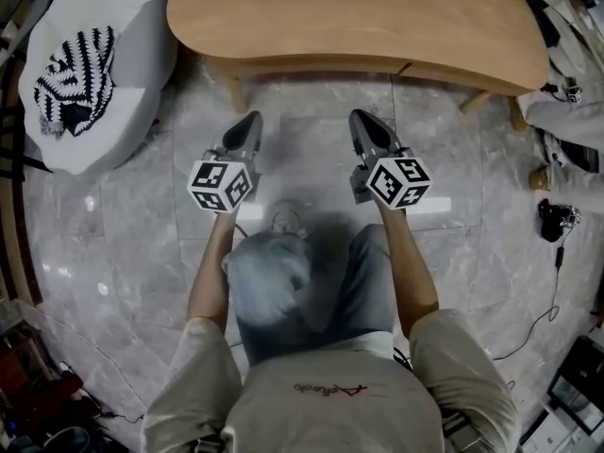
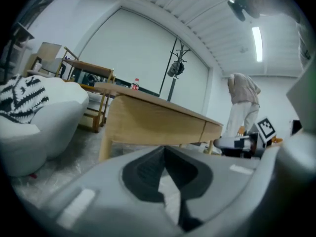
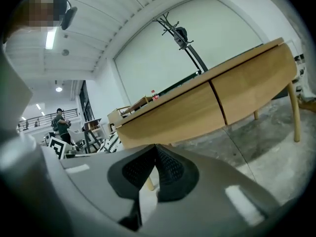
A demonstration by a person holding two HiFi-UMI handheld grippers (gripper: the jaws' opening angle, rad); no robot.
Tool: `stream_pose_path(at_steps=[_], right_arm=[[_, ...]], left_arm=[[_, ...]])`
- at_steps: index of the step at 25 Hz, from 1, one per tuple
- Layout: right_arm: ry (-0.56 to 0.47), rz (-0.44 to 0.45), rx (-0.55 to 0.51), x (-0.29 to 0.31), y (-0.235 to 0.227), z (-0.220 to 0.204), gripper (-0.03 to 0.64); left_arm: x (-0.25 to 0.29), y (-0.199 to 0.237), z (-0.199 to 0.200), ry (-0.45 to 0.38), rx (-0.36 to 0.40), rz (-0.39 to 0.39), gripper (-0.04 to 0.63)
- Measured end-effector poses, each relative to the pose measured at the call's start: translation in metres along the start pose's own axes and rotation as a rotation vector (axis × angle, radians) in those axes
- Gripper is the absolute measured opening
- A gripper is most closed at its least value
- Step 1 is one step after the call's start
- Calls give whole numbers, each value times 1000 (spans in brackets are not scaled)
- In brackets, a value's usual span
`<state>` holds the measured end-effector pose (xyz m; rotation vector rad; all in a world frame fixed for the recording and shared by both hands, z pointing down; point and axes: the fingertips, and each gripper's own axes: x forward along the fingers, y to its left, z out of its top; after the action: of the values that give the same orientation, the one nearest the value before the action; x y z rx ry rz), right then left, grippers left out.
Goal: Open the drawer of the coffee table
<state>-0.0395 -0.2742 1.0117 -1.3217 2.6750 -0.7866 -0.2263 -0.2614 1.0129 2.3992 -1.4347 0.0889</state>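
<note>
Coffee table (image 1: 359,22): light wood, bean-shaped top, slim legs. Drawer (image 3: 173,116) front sits flush w/ table's apron, closed, contents hidden. Left gripper (image 1: 250,121) & right gripper (image 1: 363,121) near table's front edge, not touching; both jaws together, empty.

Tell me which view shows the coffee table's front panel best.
The right gripper view: the front panel is large there, its vertical seam plain. The left gripper view shows it smaller and slanted; the head view, only a thin strip from above.
</note>
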Motion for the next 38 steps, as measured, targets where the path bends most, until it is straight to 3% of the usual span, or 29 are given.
stream_pose_path(at_steps=[3,6,10,13,14,15,17,23,28,31,33,38], right_arm=[[-22,11,67,14,-17,-9,6],[-73,43,210,28,-39,-13,6],[-205,113,462,45,-75,-2,37],[-257,120,562,53,-100,-1,83],[-260,127,572,56,-105,-2,107],[-255,135,579,60,-108,-3,130],[-215,142,565,70,-112,-7,152],[-109,230,500,103,-104,-7,282],[-96,299,403,109,-94,2,249],[-102,329,383,107,-88,5,180],[-111,355,362,106,-82,8,143],[-114,356,342,103,-82,6,127]], left_arm=[[14,10,-8,-19,-65,-11,3],[31,22,-13,-47,-159,-28,3],[56,40,-12,-120,-367,-60,3],[71,53,-9,-175,-499,-86,5],[75,55,-9,-185,-525,-105,23],[79,55,-9,-189,-539,-130,91],[88,54,-10,-188,-542,-170,253],[106,75,-14,-154,-579,-160,336],[108,76,1,-189,-542,-191,311],[106,73,5,-196,-508,-221,258],[105,72,5,-208,-509,-231,256],[101,71,5,-226,-519,-235,239]])
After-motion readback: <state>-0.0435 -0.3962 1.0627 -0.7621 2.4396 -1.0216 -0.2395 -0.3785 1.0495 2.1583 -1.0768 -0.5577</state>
